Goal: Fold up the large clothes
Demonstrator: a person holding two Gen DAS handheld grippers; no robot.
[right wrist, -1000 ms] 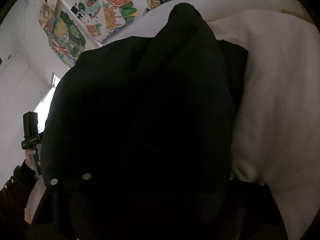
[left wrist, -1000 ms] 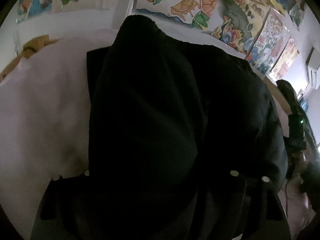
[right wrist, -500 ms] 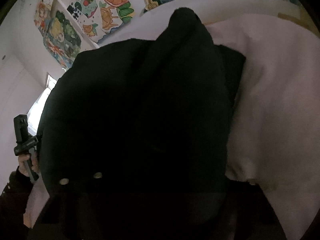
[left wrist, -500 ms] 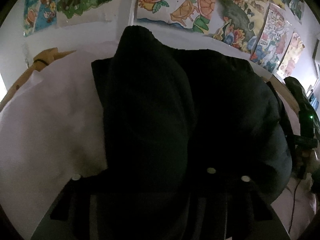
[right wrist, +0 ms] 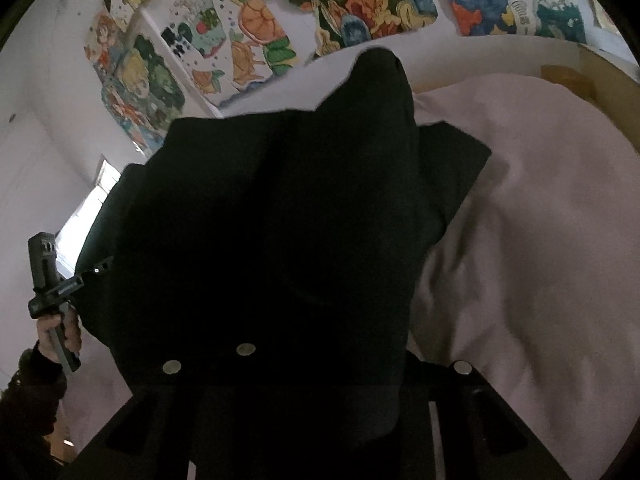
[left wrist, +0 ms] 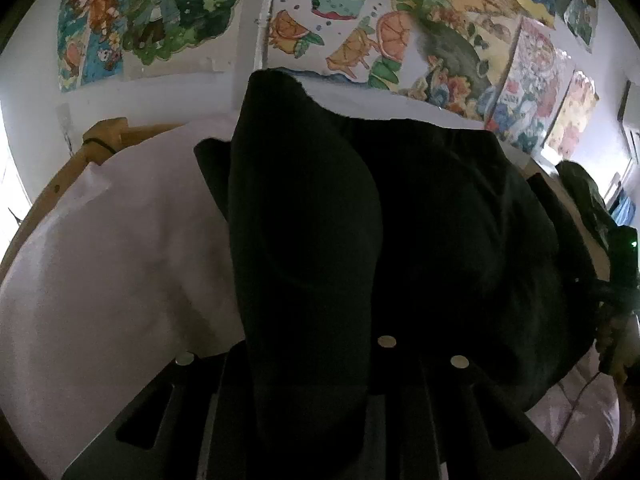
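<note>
Black garment (left wrist: 400,240) draped over our left gripper (left wrist: 320,360) and right gripper (right wrist: 320,360), both raised above the pink bed (right wrist: 520,240), finger state hidden, cannot tell.

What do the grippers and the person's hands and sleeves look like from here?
Each gripper's own base is dark grey-black with round silver studs. The left gripper shows as a black pistol-grip handle, held by a bare hand with a dark sleeve. The right gripper shows black, with a green light.
</note>
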